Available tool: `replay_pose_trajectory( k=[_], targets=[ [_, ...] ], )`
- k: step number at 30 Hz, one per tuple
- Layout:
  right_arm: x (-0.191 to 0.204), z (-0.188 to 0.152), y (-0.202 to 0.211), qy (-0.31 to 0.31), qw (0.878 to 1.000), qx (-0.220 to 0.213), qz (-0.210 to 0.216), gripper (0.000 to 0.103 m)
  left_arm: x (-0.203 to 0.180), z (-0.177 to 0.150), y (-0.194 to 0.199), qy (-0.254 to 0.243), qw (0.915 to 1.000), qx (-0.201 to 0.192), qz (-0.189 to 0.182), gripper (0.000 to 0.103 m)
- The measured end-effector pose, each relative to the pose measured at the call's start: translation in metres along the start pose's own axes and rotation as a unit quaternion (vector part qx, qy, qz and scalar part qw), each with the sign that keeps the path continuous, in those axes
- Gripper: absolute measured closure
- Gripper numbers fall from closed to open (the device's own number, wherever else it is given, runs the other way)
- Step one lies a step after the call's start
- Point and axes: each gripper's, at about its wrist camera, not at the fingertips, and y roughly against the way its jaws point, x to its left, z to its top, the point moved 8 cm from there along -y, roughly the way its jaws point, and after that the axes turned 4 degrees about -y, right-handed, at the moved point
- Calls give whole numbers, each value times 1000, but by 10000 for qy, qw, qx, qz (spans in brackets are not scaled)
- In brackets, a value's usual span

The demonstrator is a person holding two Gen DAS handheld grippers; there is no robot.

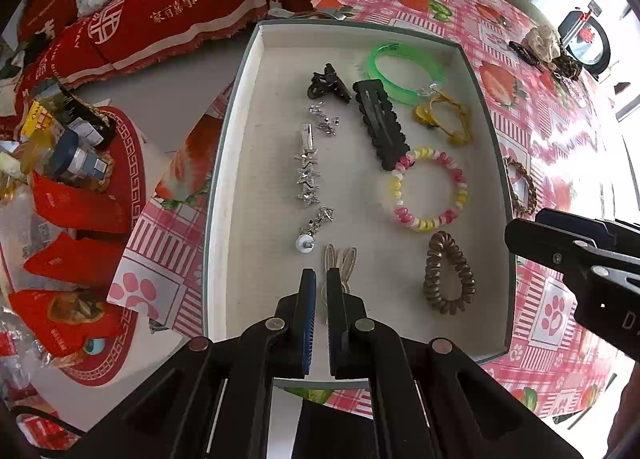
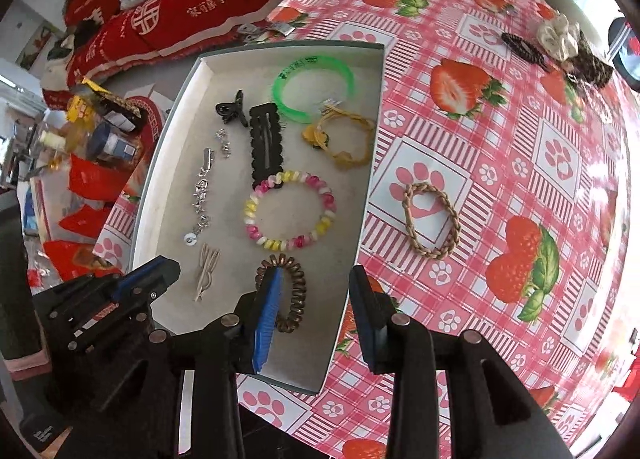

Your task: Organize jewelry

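My left gripper [image 1: 321, 283] and right gripper [image 2: 316, 287] are black plastic, with blue finger pads and round silver pivot screws.

Bright daylight enters from a window [image 1: 624, 71] at about two o'clock, blowing out that edge and laying white glare on the glossy tablecloth [image 2: 592, 187]. Shadows are soft. Centres are sharp; fisheye bending and dark vignetting mark the corners.
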Motion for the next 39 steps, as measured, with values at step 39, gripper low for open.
replay_pose_trajectory(
  k=[39],
  targets=[
    [7,2,-4,65,10000,1,10,58,6,1,2,210,9998,25,69,92]
  ],
)
